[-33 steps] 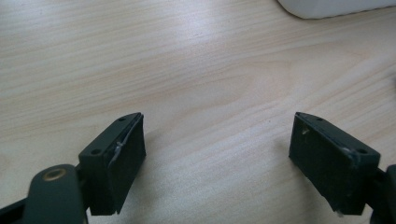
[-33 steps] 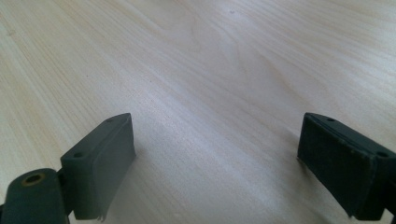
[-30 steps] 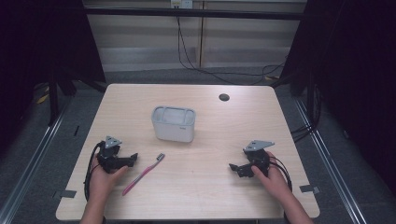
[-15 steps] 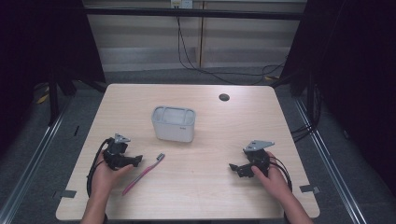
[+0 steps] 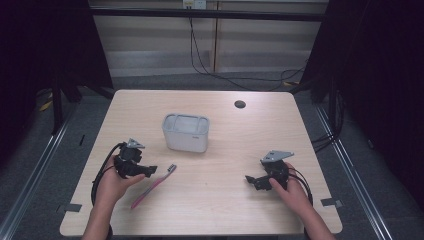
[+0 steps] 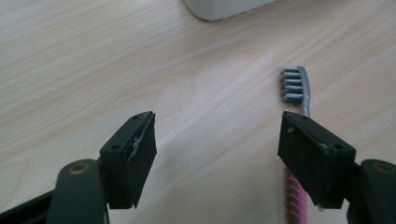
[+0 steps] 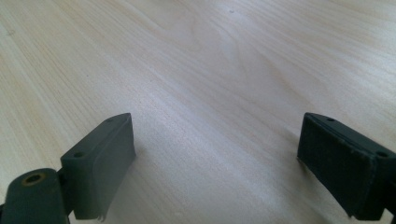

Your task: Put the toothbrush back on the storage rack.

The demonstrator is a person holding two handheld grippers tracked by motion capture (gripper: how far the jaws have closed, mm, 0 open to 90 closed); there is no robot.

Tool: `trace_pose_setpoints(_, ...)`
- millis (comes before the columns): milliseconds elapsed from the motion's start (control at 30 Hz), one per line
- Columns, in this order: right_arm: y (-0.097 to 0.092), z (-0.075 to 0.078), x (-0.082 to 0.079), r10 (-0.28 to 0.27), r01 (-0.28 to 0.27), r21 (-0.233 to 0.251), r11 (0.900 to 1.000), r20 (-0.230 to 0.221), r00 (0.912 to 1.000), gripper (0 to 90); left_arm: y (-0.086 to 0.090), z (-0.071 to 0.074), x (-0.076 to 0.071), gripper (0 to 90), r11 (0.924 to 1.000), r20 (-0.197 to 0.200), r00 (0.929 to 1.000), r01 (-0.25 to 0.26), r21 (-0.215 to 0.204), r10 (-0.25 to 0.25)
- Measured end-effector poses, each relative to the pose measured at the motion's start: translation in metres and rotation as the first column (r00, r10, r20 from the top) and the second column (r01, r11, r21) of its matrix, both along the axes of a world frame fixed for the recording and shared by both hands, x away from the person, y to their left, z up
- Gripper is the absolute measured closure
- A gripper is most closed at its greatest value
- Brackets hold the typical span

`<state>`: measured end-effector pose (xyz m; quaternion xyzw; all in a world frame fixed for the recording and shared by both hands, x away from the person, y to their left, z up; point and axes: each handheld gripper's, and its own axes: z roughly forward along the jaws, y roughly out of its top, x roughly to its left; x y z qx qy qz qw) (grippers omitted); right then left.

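The left tool (image 6: 217,154), jaws apart and just been closing on nothing, hovers beside the pink toothbrush (image 5: 154,185) lying on the desk (image 5: 225,200) with its handle under one jaw, so closing now could pinch air or flick it aside, while the right tool (image 5: 256,181) rests released.

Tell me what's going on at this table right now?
A person holds a gripper in each hand over a wooden table. The left gripper hangs beside a pink toothbrush; its jaws have just been closing but stand apart, with nothing between them. The brush lies flat, one jaw in front of its handle. The right gripper rests open over bare wood. A white container stands mid-table.
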<state>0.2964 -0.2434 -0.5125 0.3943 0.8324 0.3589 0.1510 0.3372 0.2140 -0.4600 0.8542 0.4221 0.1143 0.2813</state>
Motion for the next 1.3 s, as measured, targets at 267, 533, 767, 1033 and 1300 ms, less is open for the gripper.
trace_pose_setpoints(267, 0.000, 0.000, 0.000, 0.000, 0.000, -0.001, 1.0000, 0.001, 1.0000, 10.5, -0.007, 0.006, -0.005, 29.5, 0.9986, -0.033, 0.9983, 0.048, 0.023, -0.047)
trace_pose_setpoints(533, 0.000, 0.000, 0.000, -0.001, 0.001, 0.000, 1.0000, 0.000, 1.0000, 10.5, -0.018, 0.006, -0.006, 29.7, 0.9926, -0.070, 0.9923, 0.106, 0.058, -0.102)
trace_pose_setpoints(767, 0.000, 0.000, 0.000, -0.001, 0.001, 0.000, 1.0000, 0.000, 1.0000, 10.5, -0.024, -0.002, -0.005, 32.0, 0.9886, -0.117, 0.9864, 0.126, 0.083, -0.115)
trace_pose_setpoints(1033, 0.000, 0.000, 0.000, -0.001, 0.001, -0.001, 1.0000, 0.000, 1.0000, 10.5, -0.038, -0.006, -0.006, 36.2, 0.9780, -0.154, 0.9758, 0.174, 0.116, -0.155)
trace_pose_setpoints(1300, 0.000, 0.000, 0.000, -0.001, 0.001, 0.000, 1.0000, 0.000, 1.0000, 10.5, -0.047, -0.008, -0.004, 44.4, 0.9683, -0.176, 0.9688, 0.201, 0.148, -0.174)
